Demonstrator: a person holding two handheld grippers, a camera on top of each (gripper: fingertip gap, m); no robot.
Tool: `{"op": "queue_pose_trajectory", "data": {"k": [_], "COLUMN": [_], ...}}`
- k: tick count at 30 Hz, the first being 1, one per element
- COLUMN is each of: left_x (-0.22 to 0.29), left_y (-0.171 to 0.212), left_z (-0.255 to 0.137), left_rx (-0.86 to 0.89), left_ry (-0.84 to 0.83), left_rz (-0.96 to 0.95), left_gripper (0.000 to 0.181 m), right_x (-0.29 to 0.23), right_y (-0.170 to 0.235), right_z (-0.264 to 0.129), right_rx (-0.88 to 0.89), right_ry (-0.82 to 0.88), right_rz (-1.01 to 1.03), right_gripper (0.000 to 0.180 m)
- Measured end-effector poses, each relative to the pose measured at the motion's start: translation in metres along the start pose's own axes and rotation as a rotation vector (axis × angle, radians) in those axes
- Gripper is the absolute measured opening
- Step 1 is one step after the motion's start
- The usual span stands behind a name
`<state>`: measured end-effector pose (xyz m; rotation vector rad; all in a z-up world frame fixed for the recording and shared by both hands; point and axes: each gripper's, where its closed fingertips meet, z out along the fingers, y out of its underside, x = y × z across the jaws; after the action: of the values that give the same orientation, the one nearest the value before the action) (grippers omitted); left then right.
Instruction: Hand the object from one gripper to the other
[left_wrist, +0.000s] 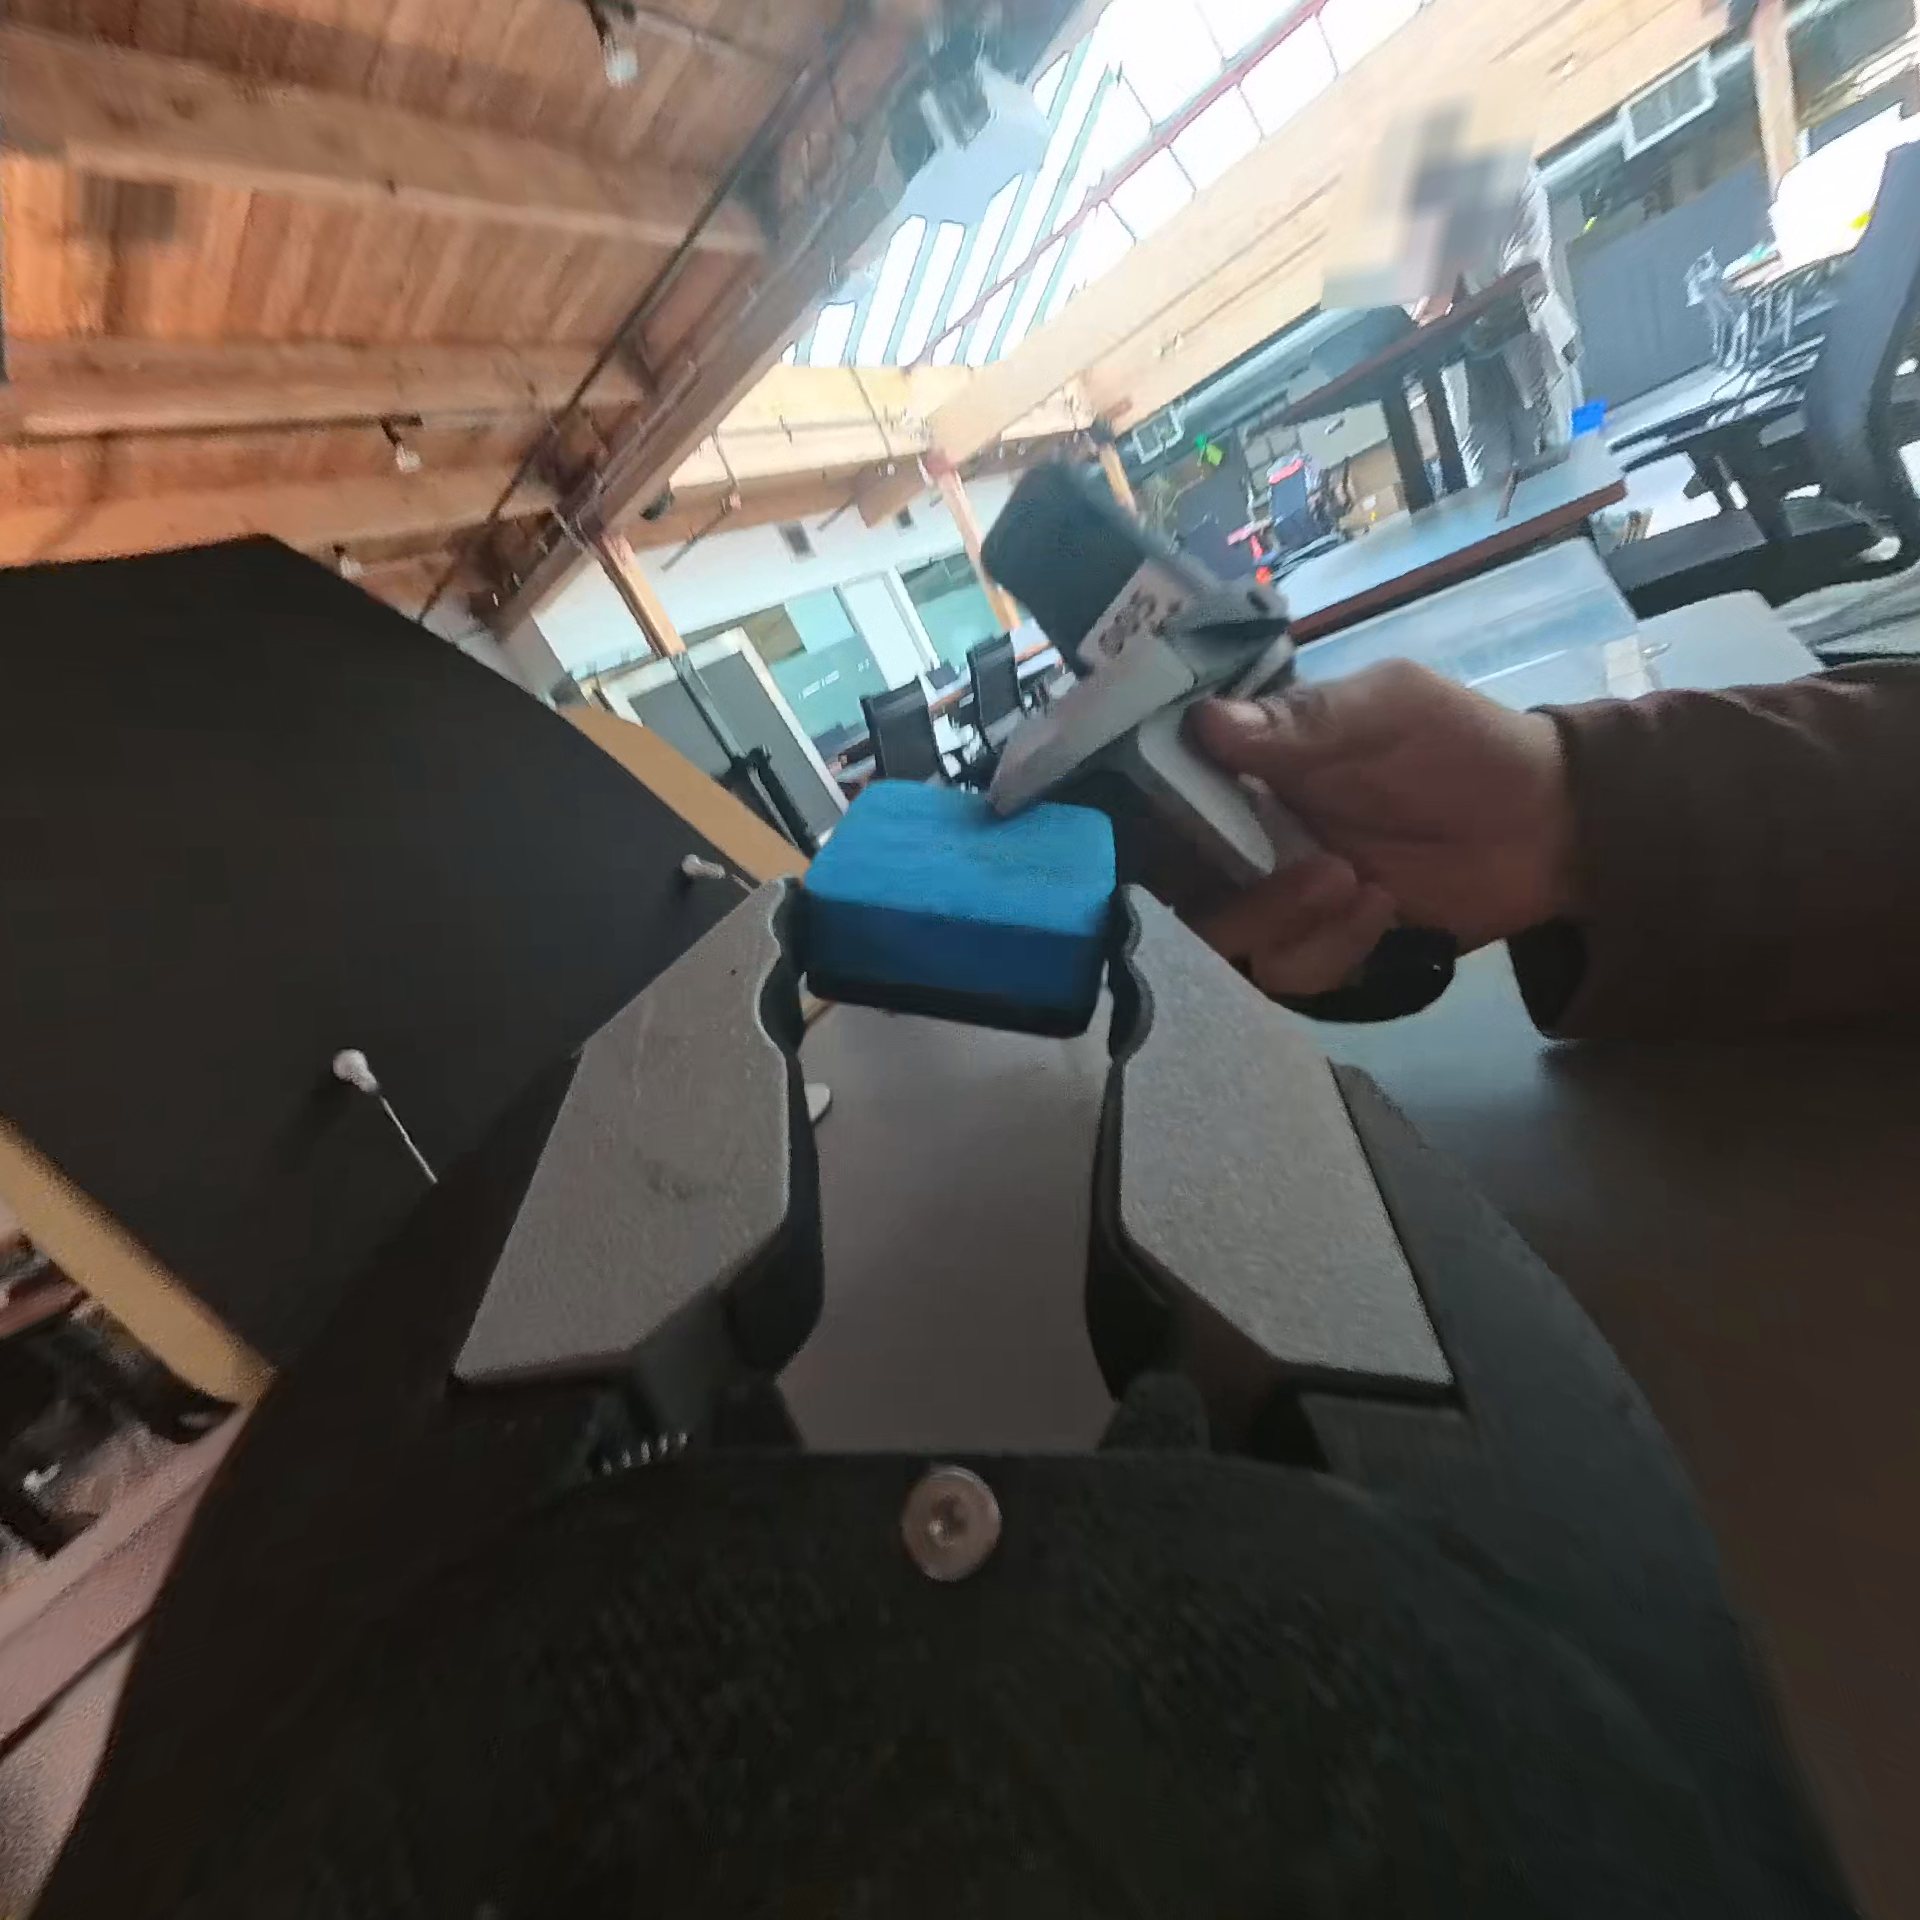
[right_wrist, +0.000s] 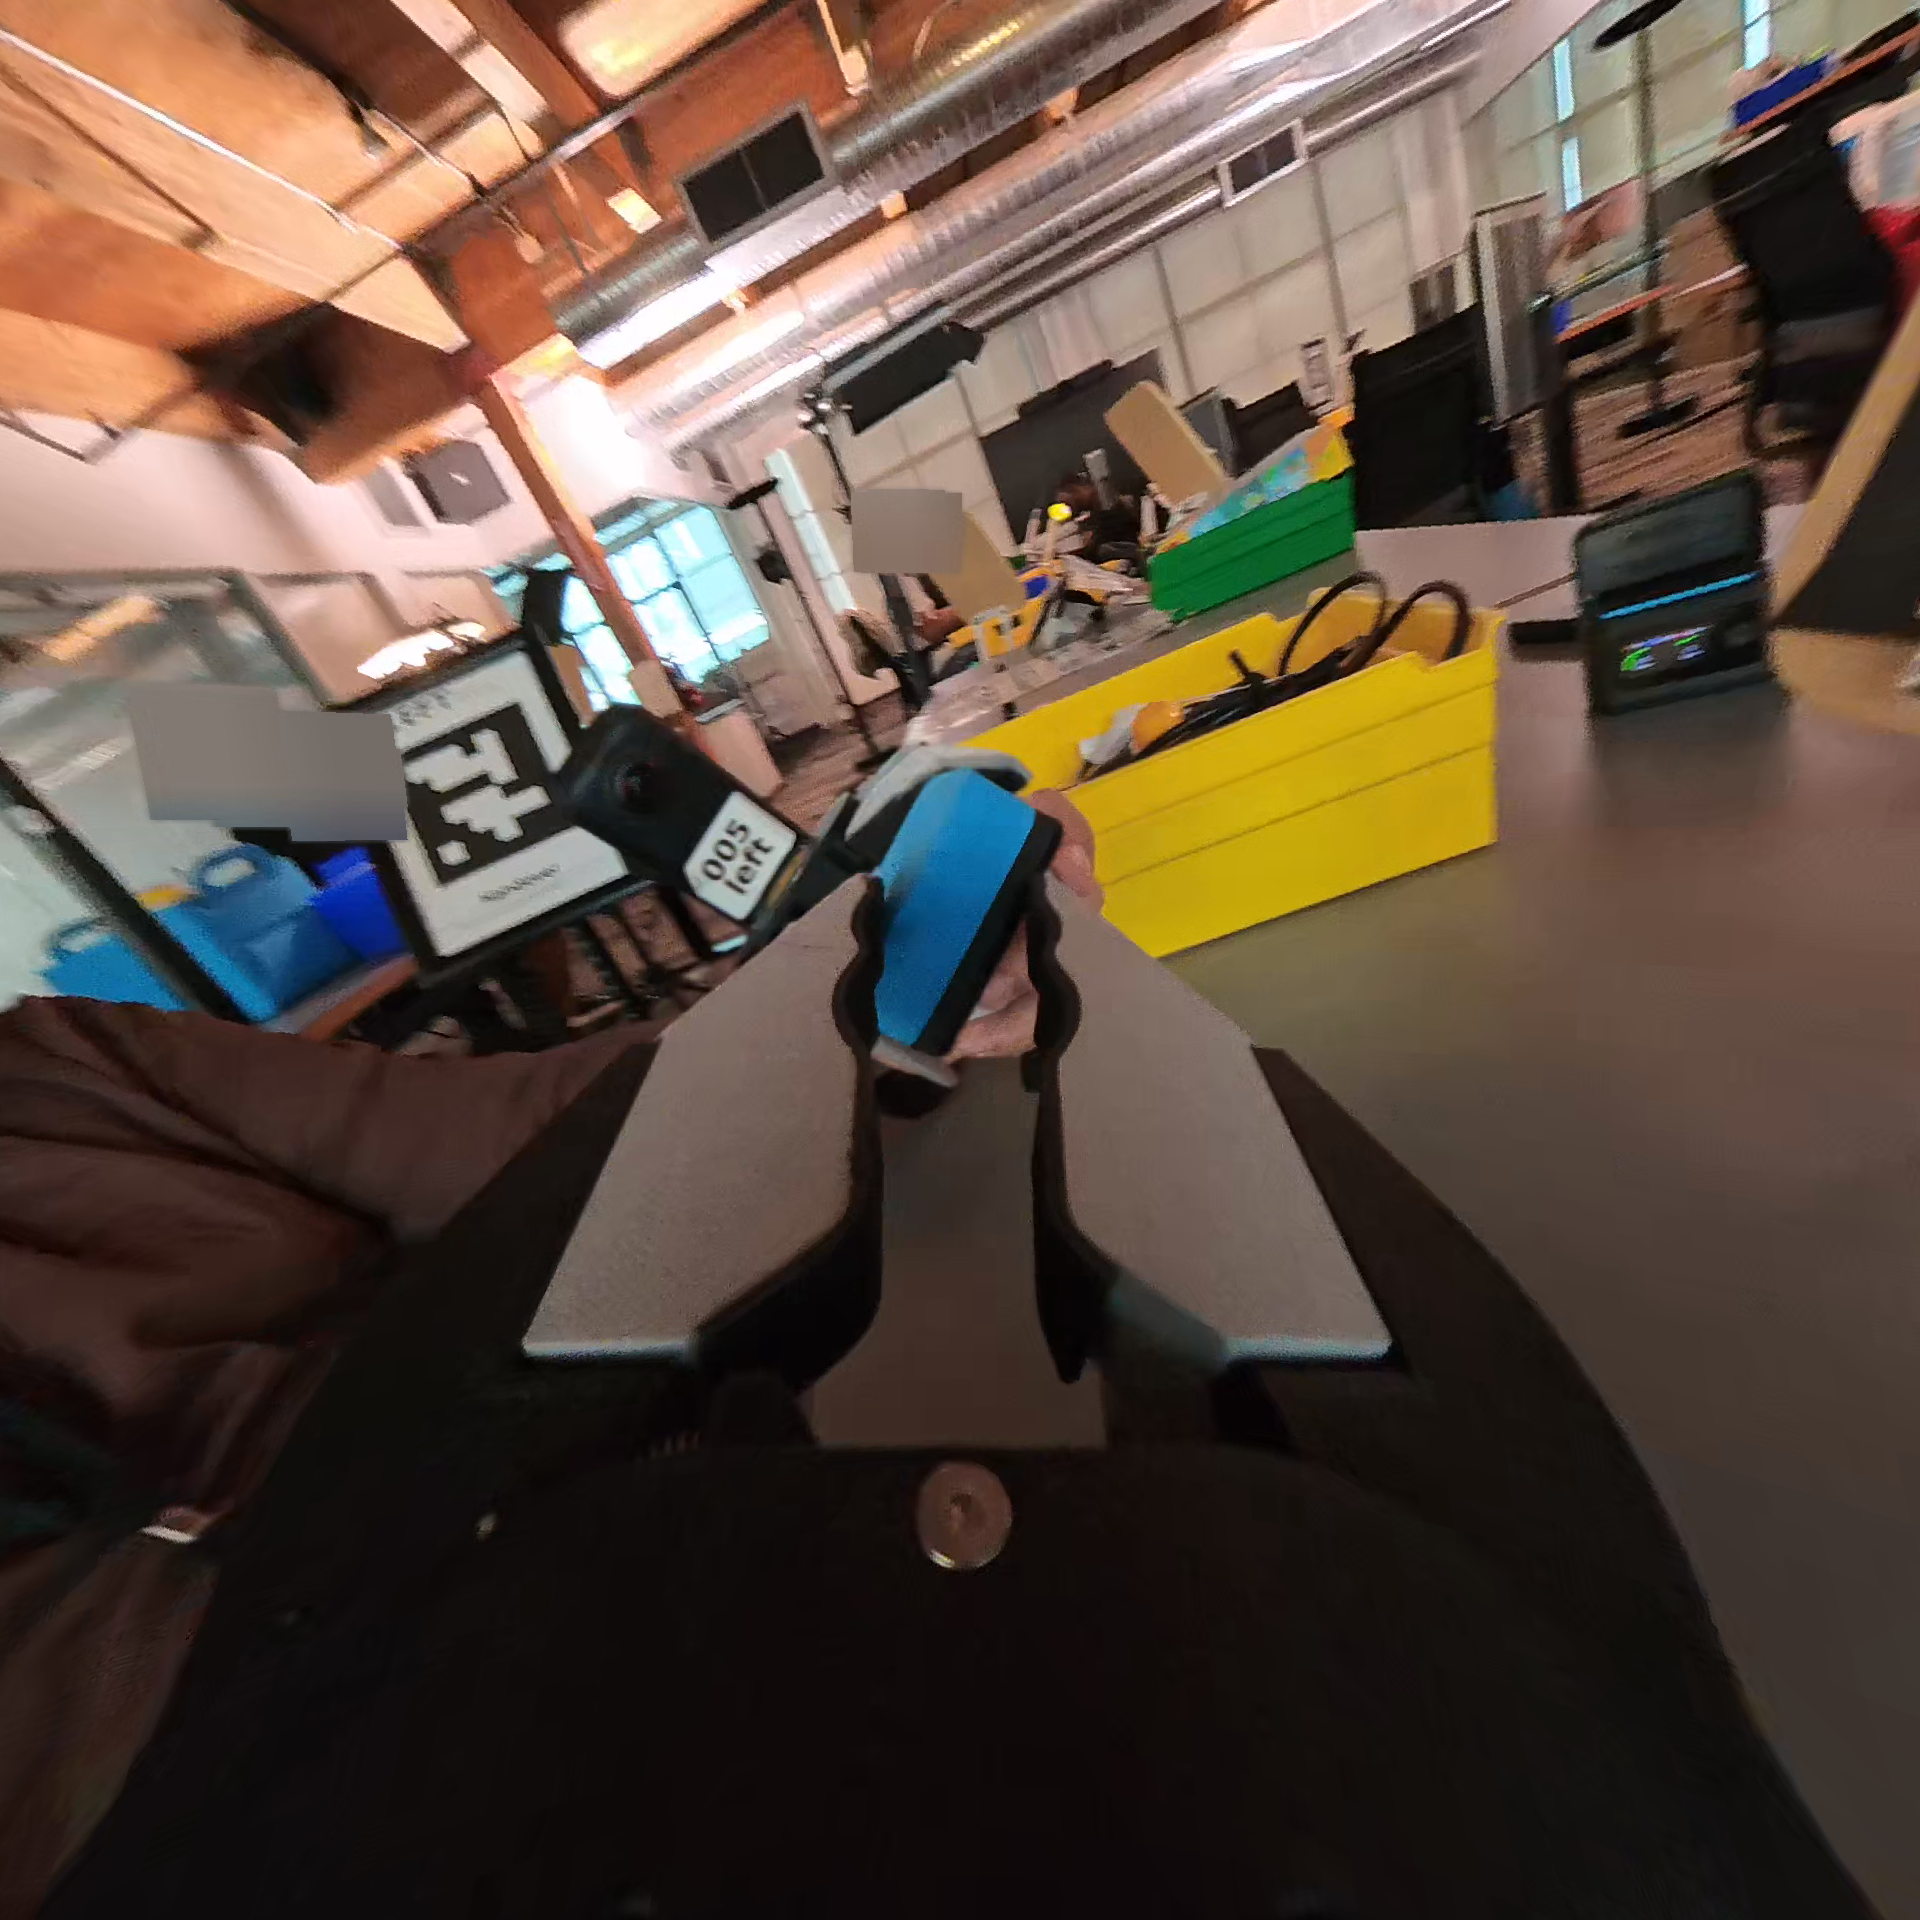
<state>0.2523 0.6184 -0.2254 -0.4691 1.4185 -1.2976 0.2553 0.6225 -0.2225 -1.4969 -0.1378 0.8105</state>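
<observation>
I found the blue block (left_wrist: 951, 914), a flat foam-like pad with a black underside, clamped across its width between the fingertips of my left gripper (left_wrist: 956, 935) and held up clear of the table (right_wrist: 1558, 987). My right gripper (right_wrist: 951, 971) stood at the block from the far side: in its own view the fingers bracketed the block's thin edges, one finger (right_wrist: 821, 997) at or against the blue face, the other with a slight gap beside the black edge. I could not tell whether that grip had closed. In the left view one right fingertip (left_wrist: 1013, 795) rested on the block's top face.

I judged the handover at its midpoint, both tools at the block. The next move called for the right gripper to close firmly before the left let go; otherwise the block could drop.

The table was dark, matt and smooth. A yellow bin (right_wrist: 1299, 779) of cables stood on it, a small dark device with a lit screen (right_wrist: 1673, 603) beyond. The room was an open workshop with wooden ceiling beams, skylights, desks and chairs.
</observation>
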Motion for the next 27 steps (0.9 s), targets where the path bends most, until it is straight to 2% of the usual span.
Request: {"op": "queue_pose_trajectory", "data": {"k": [8, 14, 20, 22, 27], "left_x": [-0.007, -0.003, 0.003, -0.002, -0.002], "left_y": [0.031, 0.048, 0.036, 0.031, 0.030], "left_z": [0.005, 0.006, 0.005, 0.003, 0.003], "left_rx": [-0.151, -0.236, -0.177, -0.141, -0.129], "left_ry": [-0.041, 0.026, 0.142, 0.149, 0.172], "left_rz": [-0.055, -0.293, -0.623, -0.719, -0.797], "left_gripper": [0.060, 0.070, 0.091, 0.092, 0.095], "right_x": [0.014, 0.021, 0.022, 0.020, 0.010], "right_y": [-0.021, -0.023, -0.011, -0.008, 0.007], "right_z": [-0.016, -0.020, -0.013, -0.012, -0.004], "right_rx": [0.035, -0.066, -0.249, -0.302, -0.412], "right_ry": [0.300, 0.569, 0.751, 0.798, 0.842], "right_rz": [-0.341, -0.689, -1.061, -1.179, -1.456], "right_gripper": [0.021, 0.020, 0.020, 0.020, 0.020]}}
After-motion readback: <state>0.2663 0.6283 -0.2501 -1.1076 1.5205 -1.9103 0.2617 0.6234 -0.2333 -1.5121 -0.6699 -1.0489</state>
